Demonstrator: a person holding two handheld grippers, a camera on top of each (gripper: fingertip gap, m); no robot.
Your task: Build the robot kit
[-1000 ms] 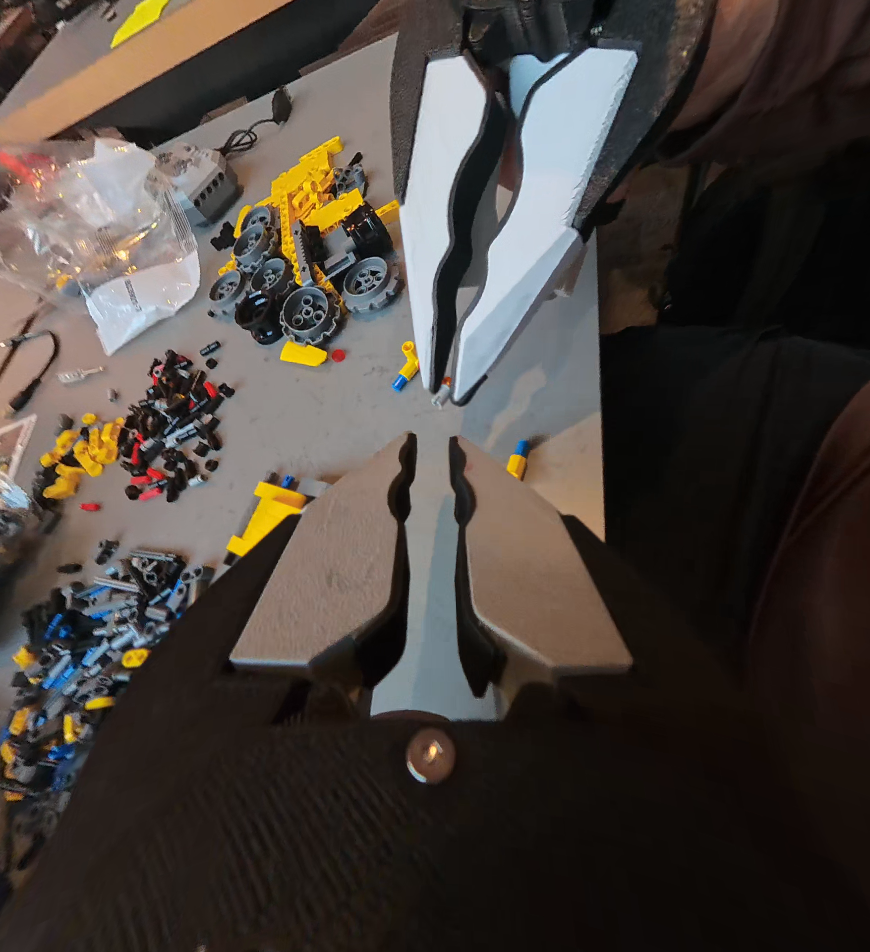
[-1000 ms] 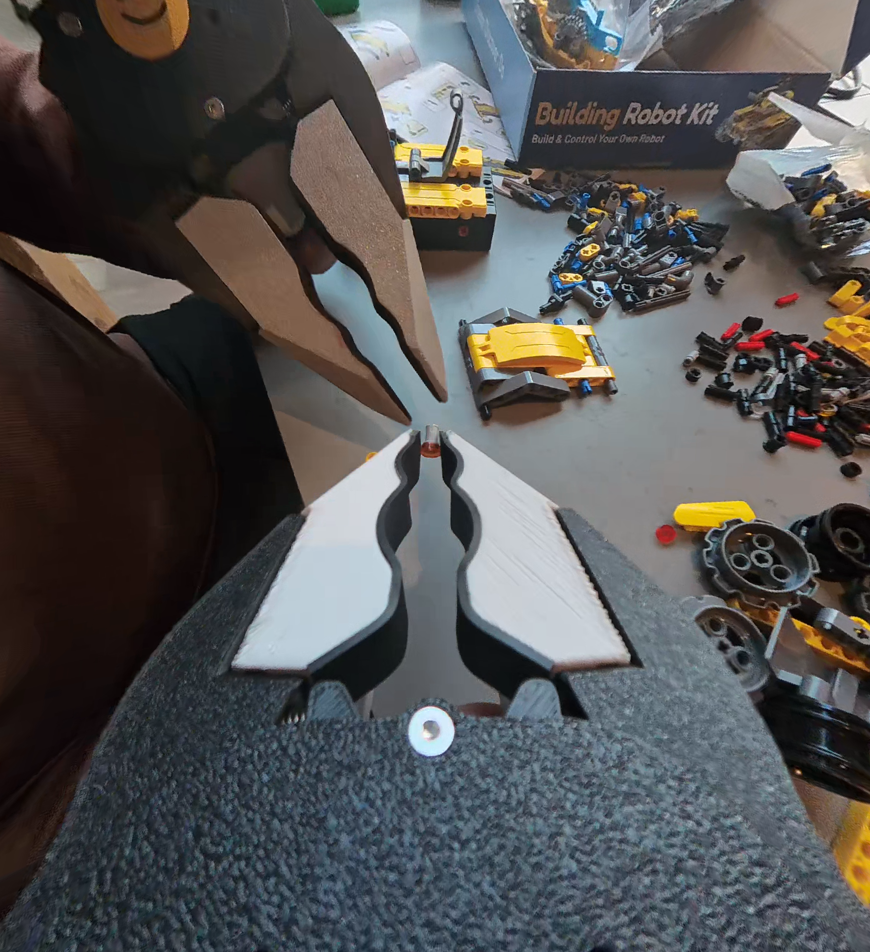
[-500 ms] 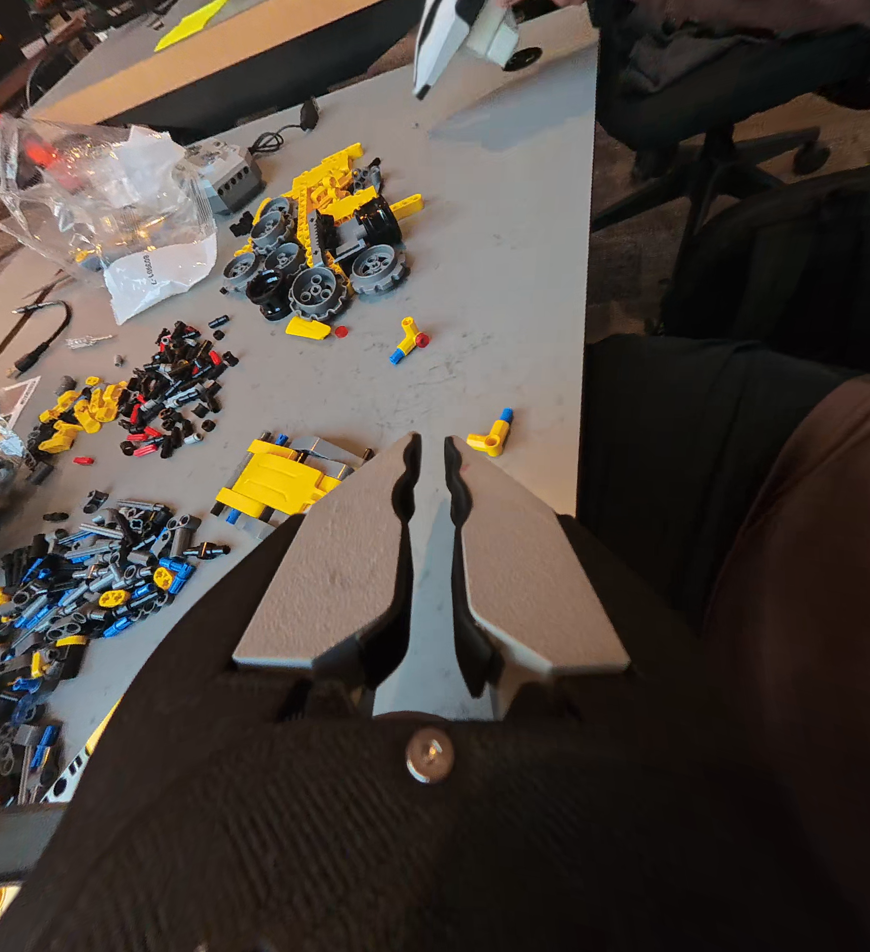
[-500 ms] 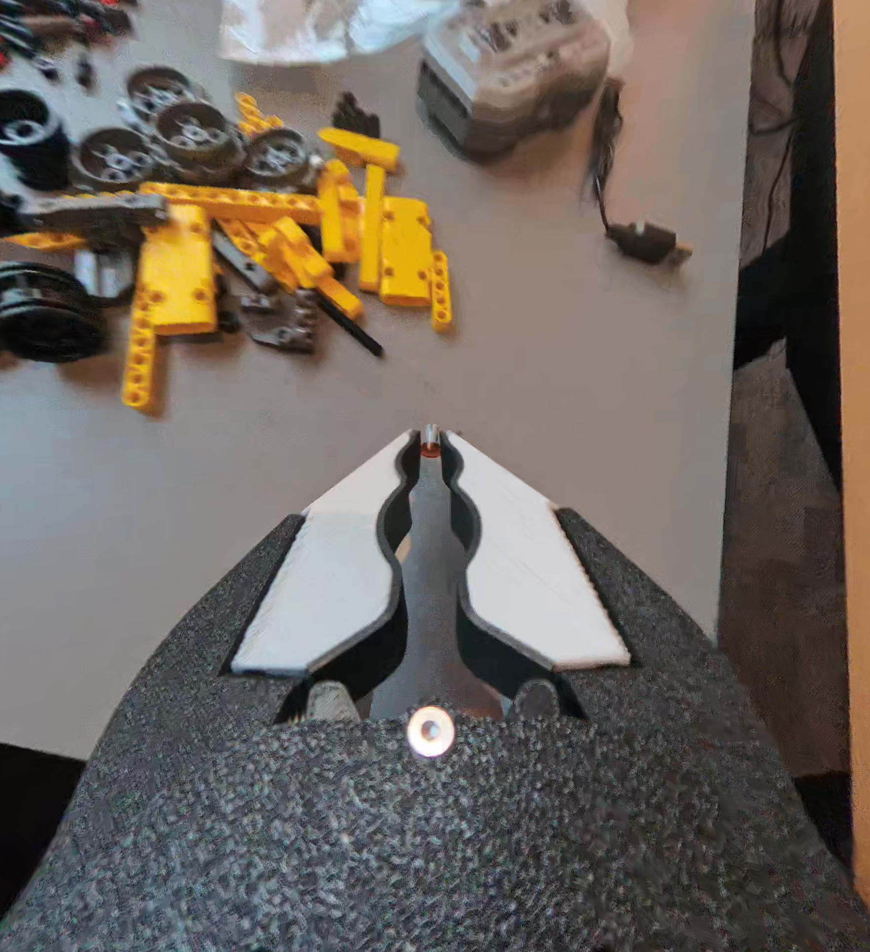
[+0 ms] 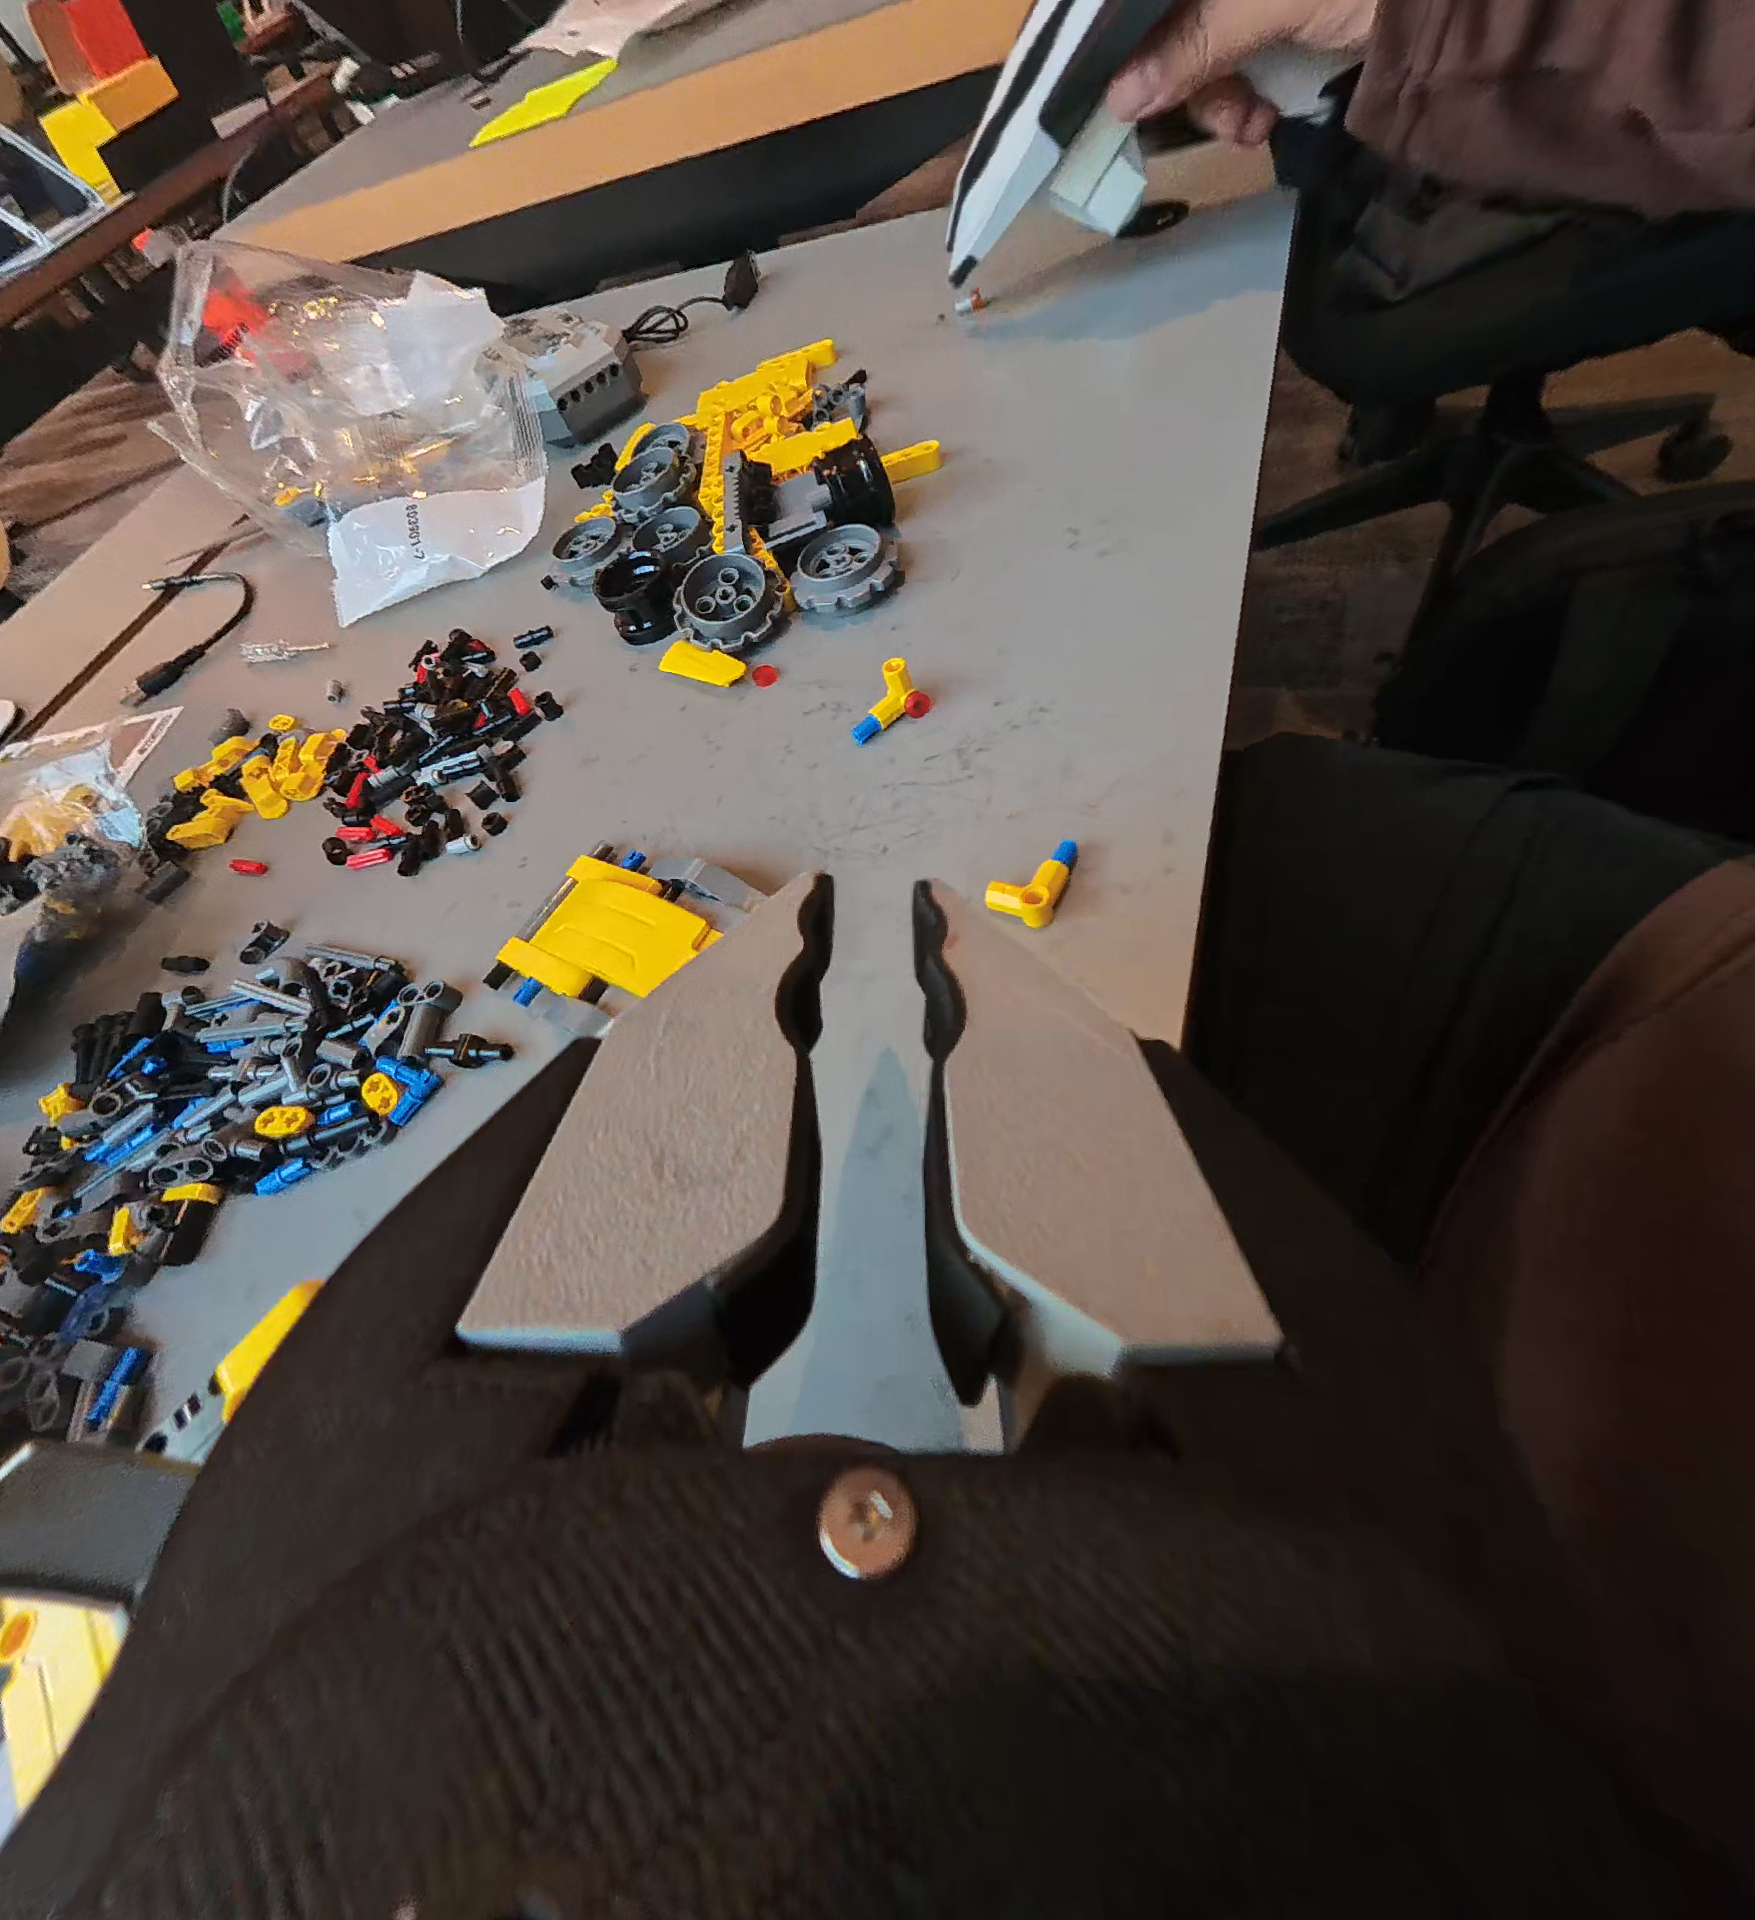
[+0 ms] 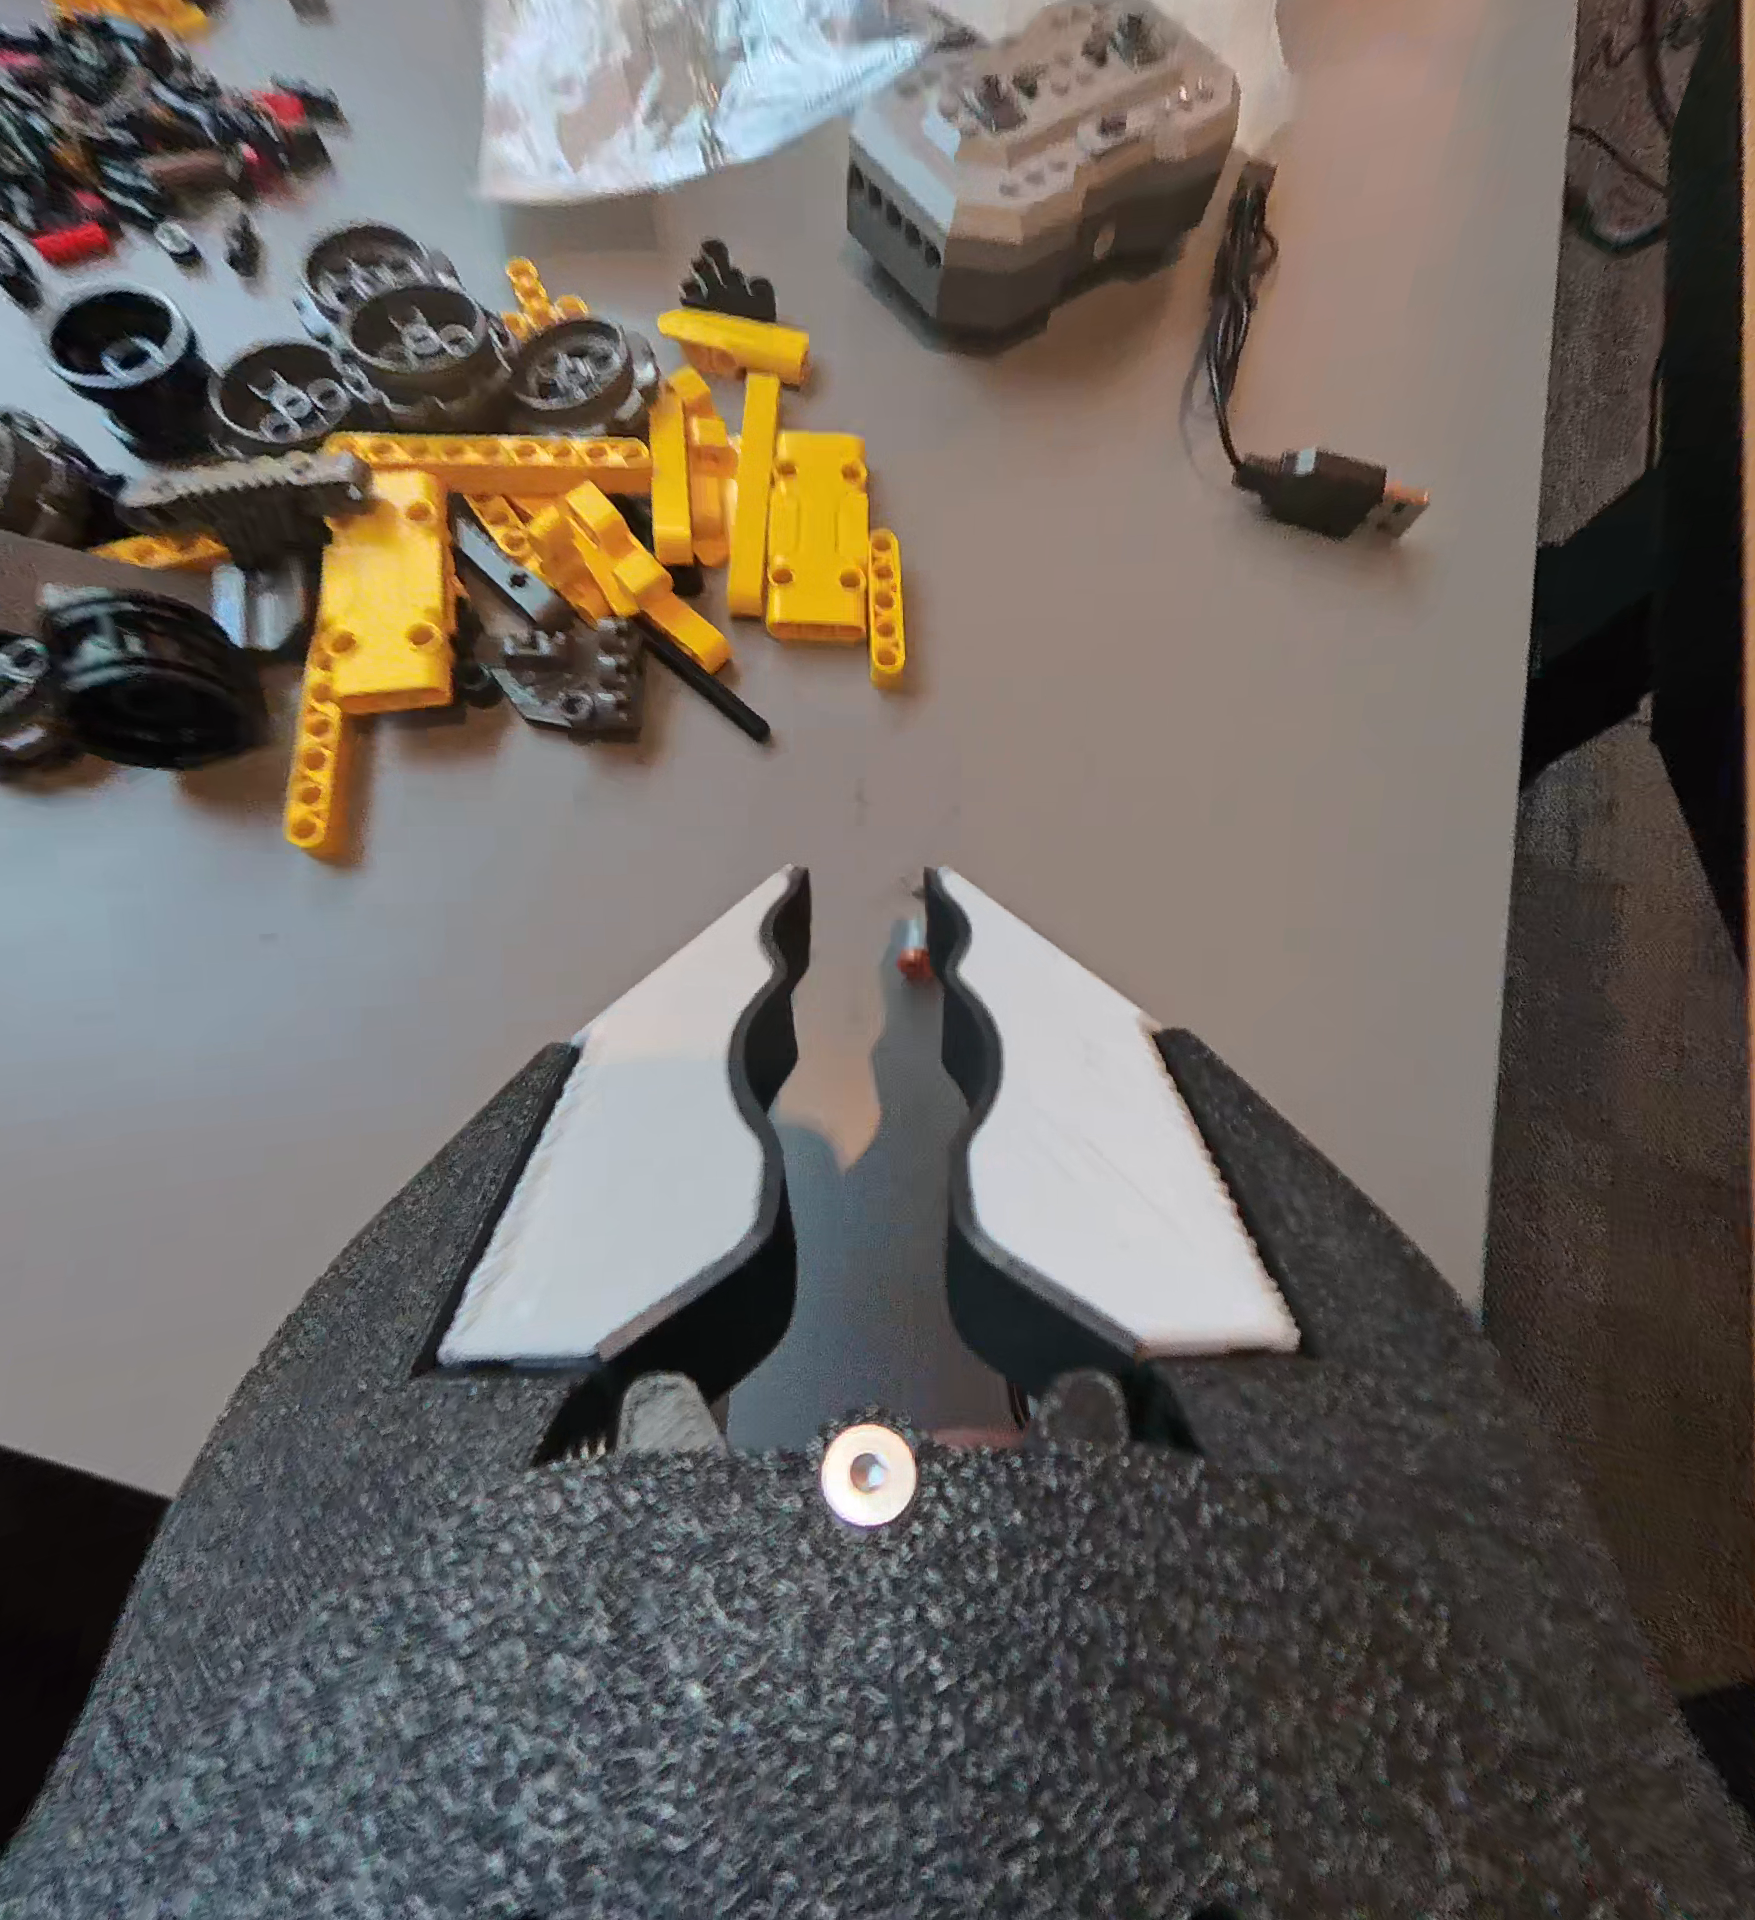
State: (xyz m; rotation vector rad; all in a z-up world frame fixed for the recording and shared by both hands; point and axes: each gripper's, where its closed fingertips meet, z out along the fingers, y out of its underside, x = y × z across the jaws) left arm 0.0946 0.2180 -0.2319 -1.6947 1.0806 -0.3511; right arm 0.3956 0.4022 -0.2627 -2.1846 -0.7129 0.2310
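My right gripper [image 6: 865, 883] is open and low over the grey table [image 6: 1164, 790], near its right edge. A small grey and orange pin [image 6: 909, 940] lies on the table between the white fingers, close to the right one. In the left wrist view the right gripper [image 5: 966, 265] is at the far end of the table, with the pin [image 5: 968, 303] just under its tip. My left gripper [image 5: 871, 894] has a narrow gap between its grey fingers and holds nothing. It hangs over the table's near edge, between a yellow and grey sub-assembly [image 5: 613, 925] and a yellow and blue connector [image 5: 1034, 888].
A heap of yellow beams and grey wheels [image 6: 540, 499], a grey battery box [image 6: 1039, 187] and a USB plug on a cable [image 6: 1320, 488] lie beyond the right gripper. Piles of small parts [image 5: 416, 758] [image 5: 229, 1091] and a clear bag [image 5: 353, 416] fill the left side. The gap from one gripper's tips to the other's is roughly 35 centimetres.
The right gripper left the left gripper, carried the pin to the table's far corner and opened, so the pin now lies on the table. The left gripper stayed slightly open and empty.
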